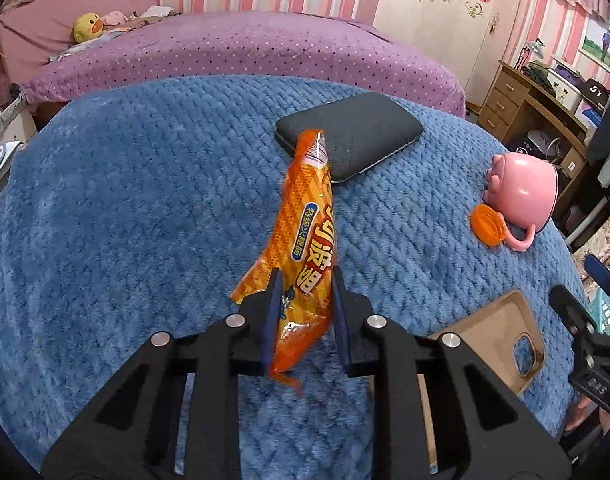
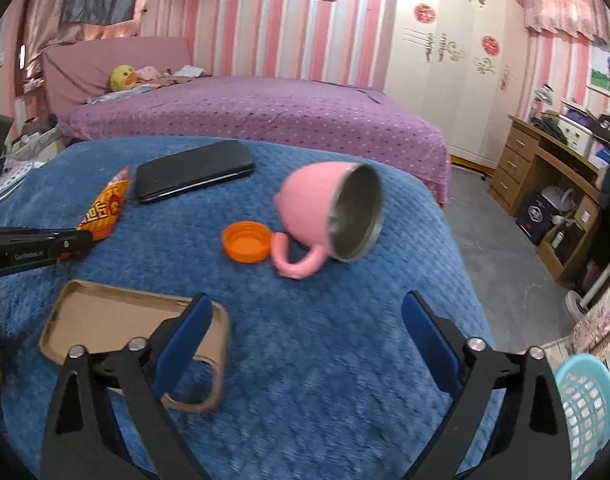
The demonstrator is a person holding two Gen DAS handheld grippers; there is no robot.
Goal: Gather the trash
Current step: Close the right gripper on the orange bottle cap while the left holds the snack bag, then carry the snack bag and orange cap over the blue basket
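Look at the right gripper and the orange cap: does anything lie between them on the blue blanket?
Nothing visible does. The right gripper stands open over bare blanket, with the cap ahead. The pink cup lies beside the cap, its handle touching it; the tan case lies off to the left.

Both claws are matte black plastic with cut-out slots along their arms, round silver pivot screws and flat dark-blue pads on the fingers: the left claw (image 1: 305, 312) and the right claw (image 2: 307, 344). White lettering runs along the left claw's side.
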